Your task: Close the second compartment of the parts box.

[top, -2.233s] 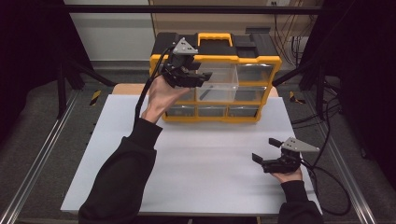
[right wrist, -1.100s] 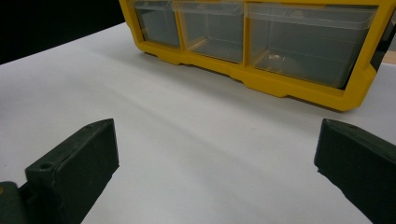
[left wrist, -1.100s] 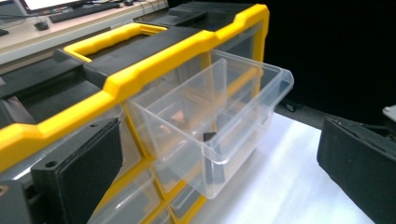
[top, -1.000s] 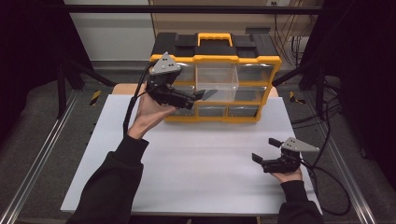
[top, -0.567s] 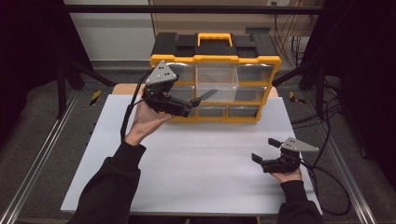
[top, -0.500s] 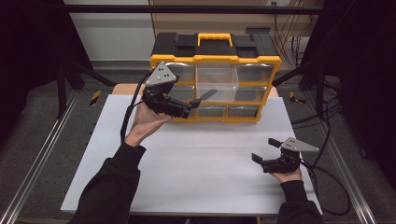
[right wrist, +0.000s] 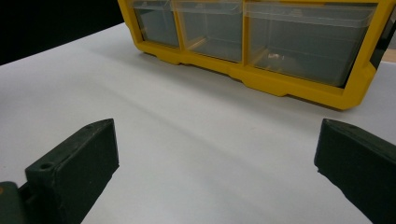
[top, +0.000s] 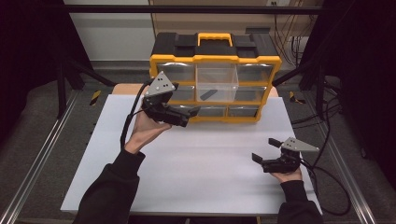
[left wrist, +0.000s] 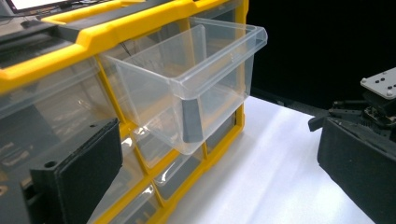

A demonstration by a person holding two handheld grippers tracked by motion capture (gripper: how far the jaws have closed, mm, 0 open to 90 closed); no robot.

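Left gripper (top: pixel 194 112) held open and empty just before the yellow organiser (top: pixel 215 63), low at its left front. Clear drawer (top: pixel 215 83) pulled out from the top row's middle, holding a dark piece. Right gripper (top: pixel 265 152) open, empty, resting on the white worktop (top: pixel 205 168), well apart.
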